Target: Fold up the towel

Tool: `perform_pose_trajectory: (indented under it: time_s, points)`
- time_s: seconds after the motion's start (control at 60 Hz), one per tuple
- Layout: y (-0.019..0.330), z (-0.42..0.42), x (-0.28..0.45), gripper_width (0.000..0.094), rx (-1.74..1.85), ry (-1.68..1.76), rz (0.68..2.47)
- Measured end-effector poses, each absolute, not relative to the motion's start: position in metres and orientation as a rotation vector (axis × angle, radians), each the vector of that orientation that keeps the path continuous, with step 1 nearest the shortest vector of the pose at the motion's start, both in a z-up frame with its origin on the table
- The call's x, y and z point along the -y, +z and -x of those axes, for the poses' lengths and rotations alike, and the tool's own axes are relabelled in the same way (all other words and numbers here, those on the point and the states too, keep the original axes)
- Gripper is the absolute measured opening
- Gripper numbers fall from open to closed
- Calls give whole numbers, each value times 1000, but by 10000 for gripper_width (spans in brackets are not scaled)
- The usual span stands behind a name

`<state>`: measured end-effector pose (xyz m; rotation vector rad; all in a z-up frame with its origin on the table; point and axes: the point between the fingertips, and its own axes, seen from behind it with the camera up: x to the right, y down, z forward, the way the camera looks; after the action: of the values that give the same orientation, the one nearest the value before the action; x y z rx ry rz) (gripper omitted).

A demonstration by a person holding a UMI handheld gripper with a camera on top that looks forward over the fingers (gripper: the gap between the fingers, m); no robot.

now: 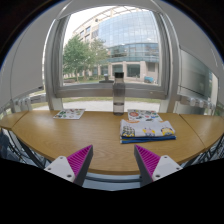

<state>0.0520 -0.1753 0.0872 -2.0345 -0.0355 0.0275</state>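
Pink-padded fingers [73, 160] of the gripper [110, 163] stand apart, holding nothing, above the near edge of a wooden table [95, 135]. Beyond them to the right lies the folded towel [146, 129]; a bottle [119, 93] stands by the window [115, 45].

The bench [100, 135] stretches ahead of the tongs [113, 165], whose two fingers stand apart with nothing between them. At the bench's far edge, straight ahead, a bottle [119, 93] stands upright before the window [112, 45]. Left of the bottle, also near the far edge, some flat printed sheets [69, 114] lie on the bench. Right of the bottle and nearer the tongs, a stack of magazines [146, 128] lies flat. Beyond the window, behind the bottle, stand trees [77, 55] and a building [133, 40].
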Motion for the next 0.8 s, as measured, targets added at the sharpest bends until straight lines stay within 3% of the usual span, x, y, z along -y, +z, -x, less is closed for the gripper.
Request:
perform_pose_trajectory:
  time_s: [0.383, 0.633, 0.75, 0.8]
  points:
    - [72, -37, 83, 673, 57, -31, 2144]
    - [43, -7, 107, 386, 149, -69, 2284]
    - [50, 1, 123, 187, 124, -73, 2328]
    - [53, -3, 125, 31, 118, -109, 2333]
